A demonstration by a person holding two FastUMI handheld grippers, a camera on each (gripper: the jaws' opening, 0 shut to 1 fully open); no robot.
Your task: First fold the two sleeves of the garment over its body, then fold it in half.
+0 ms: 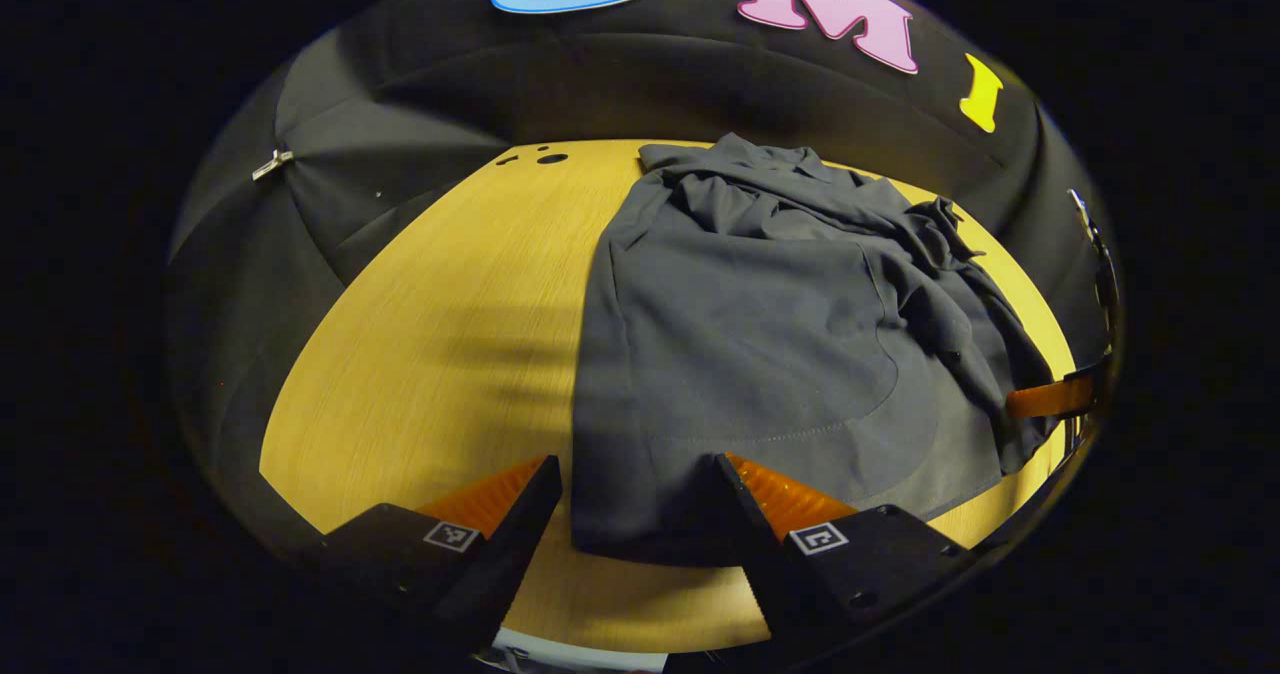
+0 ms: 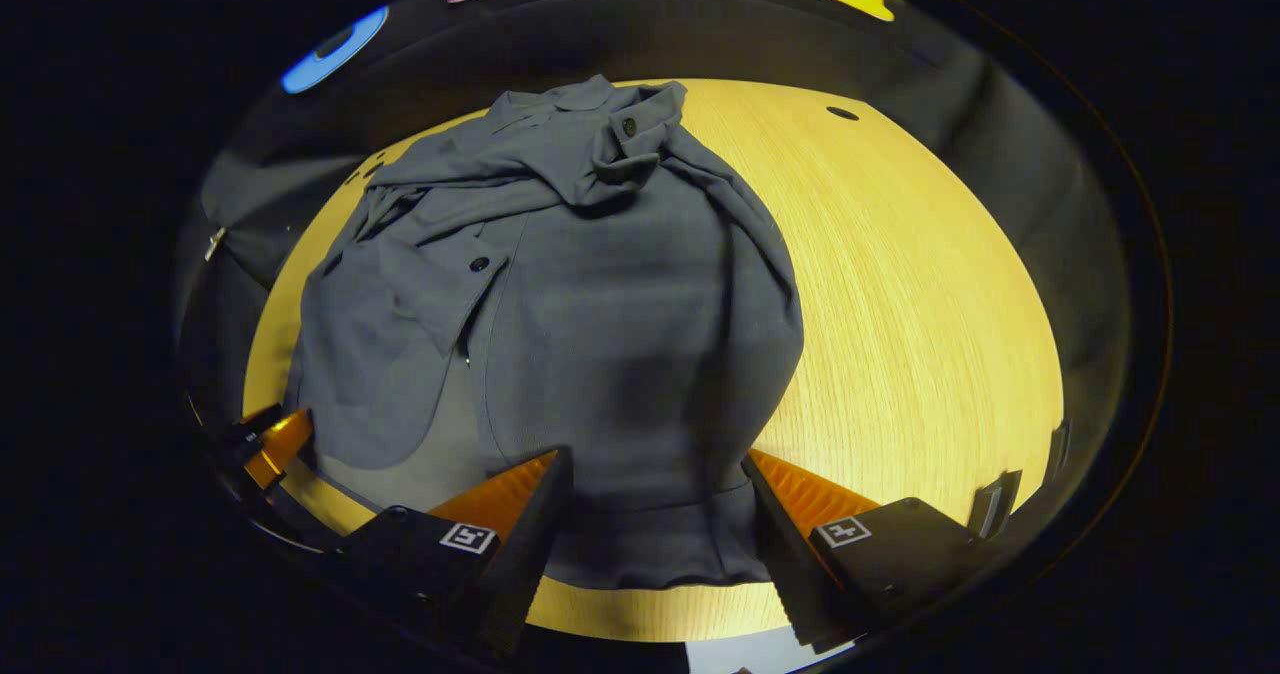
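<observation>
Left gripper view has the left gripper [image 1: 635, 514] low over a wooden table [image 1: 430, 334], its jaws spread wide with nothing pinched between them. A dark grey garment [image 1: 760, 344] lies on the table ahead of the jaws, and its near hem reaches down into the gap between the two fingers; whether the cloth touches either finger I cannot tell. One finger [image 1: 500, 499] stands over bare wood to the side of the cloth, the other finger [image 1: 775, 499] over the hem itself. Farther along the jaws' line the garment's body lies fairly flat, while cloth on the far side and toward the collar is bunched and wrinkled. At the edge of this view, past the bunched cloth, a part of the other gripper shows beside the garment.

Right gripper view has the right gripper [image 2: 655, 514] also low over the table [image 2: 900, 284], jaws wide apart and holding nothing. The garment [image 2: 620, 314] lies straight ahead, its hem lying between the fingers. A sleeve [image 2: 400, 344] with a buttoned cuff is folded across the body on one side, and near the collar [image 2: 590, 104] another cuff lies crumpled. Bare wood stretches beyond the outer finger
</observation>
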